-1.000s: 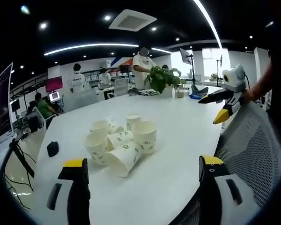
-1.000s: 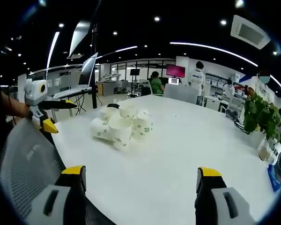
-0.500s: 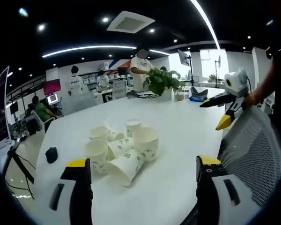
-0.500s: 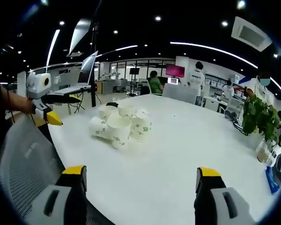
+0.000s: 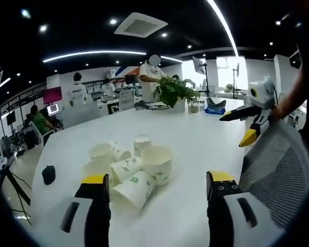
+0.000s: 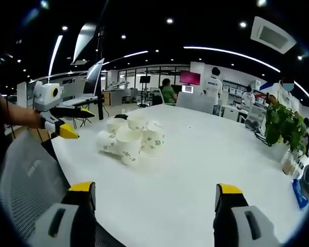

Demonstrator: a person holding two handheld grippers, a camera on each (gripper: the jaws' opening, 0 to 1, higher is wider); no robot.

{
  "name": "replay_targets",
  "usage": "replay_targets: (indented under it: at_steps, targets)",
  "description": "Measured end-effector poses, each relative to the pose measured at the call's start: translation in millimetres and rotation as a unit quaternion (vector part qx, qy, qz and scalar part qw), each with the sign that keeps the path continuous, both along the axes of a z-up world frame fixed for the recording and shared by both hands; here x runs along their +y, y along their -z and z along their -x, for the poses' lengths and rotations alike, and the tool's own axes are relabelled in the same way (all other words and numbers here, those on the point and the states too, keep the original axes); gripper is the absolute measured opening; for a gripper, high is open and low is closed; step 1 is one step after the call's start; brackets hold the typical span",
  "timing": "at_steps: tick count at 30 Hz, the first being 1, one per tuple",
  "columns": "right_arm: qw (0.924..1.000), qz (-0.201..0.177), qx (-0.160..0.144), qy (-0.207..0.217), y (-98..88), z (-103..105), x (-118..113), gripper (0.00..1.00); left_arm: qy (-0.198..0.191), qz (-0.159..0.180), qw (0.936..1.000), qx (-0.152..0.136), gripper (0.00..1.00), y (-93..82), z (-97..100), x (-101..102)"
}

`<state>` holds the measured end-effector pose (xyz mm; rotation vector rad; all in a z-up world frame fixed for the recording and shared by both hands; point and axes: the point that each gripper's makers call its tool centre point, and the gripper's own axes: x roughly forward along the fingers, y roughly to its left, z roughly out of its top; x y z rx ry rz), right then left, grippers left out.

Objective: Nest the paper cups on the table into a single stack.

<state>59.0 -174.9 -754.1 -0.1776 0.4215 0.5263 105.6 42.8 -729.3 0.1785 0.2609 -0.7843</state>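
Observation:
Several white paper cups (image 5: pixel 130 168) with green print lie in a loose cluster on the white table (image 5: pixel 195 139); some stand upright and some lie on their sides. My left gripper (image 5: pixel 158 180) is open and empty, just short of the cluster. In the right gripper view the same cups (image 6: pixel 131 139) sit mid-table, well ahead of my right gripper (image 6: pixel 155 189), which is open and empty. My left gripper (image 6: pixel 81 123) enters there from the left, jaws apart, close to the cups. My right gripper (image 5: pixel 234 128) hangs open at the right over the table's edge.
A grey mesh chair back (image 5: pixel 278 170) stands at the table's near edge, also in the right gripper view as the chair back (image 6: pixel 26 175). A potted plant (image 5: pixel 172 88) and small items sit at the far end. A small black object (image 5: pixel 48 174) lies left of the cups. People stand behind.
My left gripper has moved in nearer to the cups. The right gripper has held almost still. The cups have not moved.

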Motion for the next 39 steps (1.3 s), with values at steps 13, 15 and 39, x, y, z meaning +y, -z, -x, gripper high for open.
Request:
replay_targets:
  at_steps: [13, 15, 39]
  targets:
    - [1.0, 0.001, 0.001, 0.003, 1.7, -0.9, -3.2, 0.97, -0.007, 0.02, 0.9997, 0.012, 0.63, 1.6, -19.4, -6.8]
    - [1.0, 0.0, 0.002, 0.004, 2.2, -1.0, -4.1, 0.97, -0.007, 0.016, 0.9997, 0.016, 0.62, 2.9, -22.5, -8.5]
    - [1.0, 0.0, 0.006, 0.001, 4.4, -0.4, -3.3, 0.95, -0.048, 0.02, 0.9955, 0.079, 0.41, 19.5, -60.4, -16.2]
